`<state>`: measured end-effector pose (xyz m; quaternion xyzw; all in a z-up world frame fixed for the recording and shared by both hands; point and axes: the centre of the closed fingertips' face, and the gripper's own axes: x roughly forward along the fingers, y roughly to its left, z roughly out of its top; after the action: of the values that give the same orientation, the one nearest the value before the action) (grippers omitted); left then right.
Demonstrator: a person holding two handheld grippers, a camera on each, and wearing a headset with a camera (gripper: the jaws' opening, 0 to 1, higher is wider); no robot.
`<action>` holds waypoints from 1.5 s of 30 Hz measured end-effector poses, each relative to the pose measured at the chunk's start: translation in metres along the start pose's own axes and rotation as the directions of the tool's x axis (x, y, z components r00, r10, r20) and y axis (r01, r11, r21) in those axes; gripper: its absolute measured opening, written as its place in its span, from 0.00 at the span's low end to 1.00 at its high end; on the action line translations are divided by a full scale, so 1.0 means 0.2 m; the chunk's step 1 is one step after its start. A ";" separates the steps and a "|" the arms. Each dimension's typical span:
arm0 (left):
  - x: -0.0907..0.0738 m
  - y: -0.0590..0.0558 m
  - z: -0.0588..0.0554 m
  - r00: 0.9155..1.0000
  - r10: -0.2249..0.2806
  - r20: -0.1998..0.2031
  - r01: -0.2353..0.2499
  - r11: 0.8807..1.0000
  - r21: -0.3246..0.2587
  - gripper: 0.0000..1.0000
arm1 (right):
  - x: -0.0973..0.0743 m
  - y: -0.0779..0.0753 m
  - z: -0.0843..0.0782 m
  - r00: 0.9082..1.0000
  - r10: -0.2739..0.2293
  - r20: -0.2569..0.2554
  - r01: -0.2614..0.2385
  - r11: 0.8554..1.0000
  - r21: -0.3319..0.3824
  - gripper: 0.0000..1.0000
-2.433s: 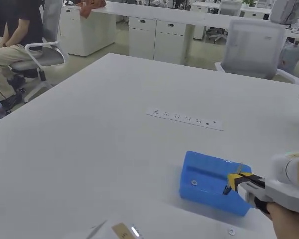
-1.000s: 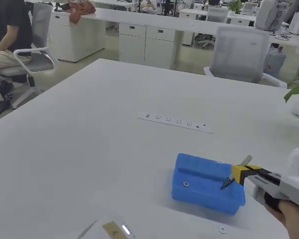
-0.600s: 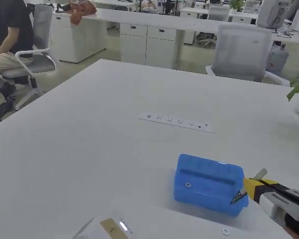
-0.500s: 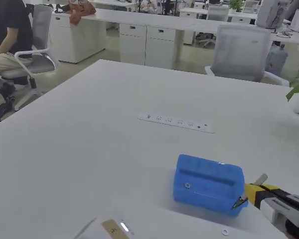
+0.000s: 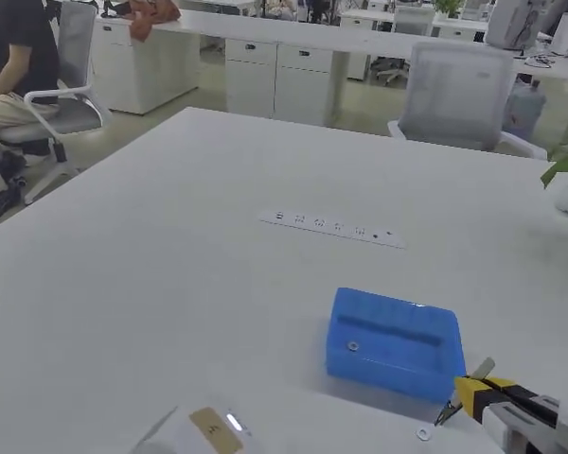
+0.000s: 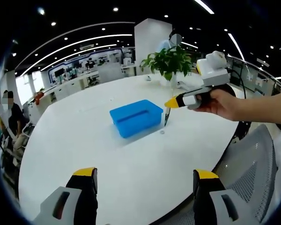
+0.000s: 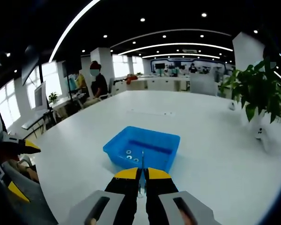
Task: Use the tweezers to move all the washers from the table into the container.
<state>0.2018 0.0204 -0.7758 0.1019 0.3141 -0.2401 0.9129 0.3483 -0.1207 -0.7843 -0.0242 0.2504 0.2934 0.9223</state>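
A blue container (image 5: 393, 342) stands on the white table with a washer (image 5: 352, 346) inside it. My right gripper (image 5: 469, 392) is shut on thin tweezers (image 5: 447, 412), whose tip hangs just right of a washer (image 5: 423, 433) lying on the table in front of the container. In the right gripper view the tweezers (image 7: 142, 164) stick out from the closed yellow jaws toward the container (image 7: 152, 140), which holds washers (image 7: 129, 153). My left gripper (image 6: 145, 187) stands open and empty, well back from the container (image 6: 135, 116), facing the right gripper (image 6: 173, 101) and the loose washer (image 6: 162, 132).
A white power strip (image 5: 331, 228) lies mid-table beyond the container. A small labelled device (image 5: 204, 430) sits at the near left edge. Office chairs (image 5: 459, 85) and desks stand behind the table, a person (image 5: 9, 57) sits far left, and a potted plant (image 6: 171, 58) stands at the table's end.
My right gripper has pulled the tweezers back from over the container and lowered them to the table beside the loose washer. The head camera shifted slightly.
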 end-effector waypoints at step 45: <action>0.02 -0.04 -0.01 1.000 -0.013 -0.018 0.013 1.000 0.014 0.85 | 0.06 0.04 -0.11 0.998 0.034 -0.046 -0.043 0.975 -0.218 0.00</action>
<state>0.2008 0.0131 -0.7801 0.1084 0.3210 -0.2475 0.9077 0.3416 -0.1124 -0.8083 -0.1268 0.2361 0.3365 0.9027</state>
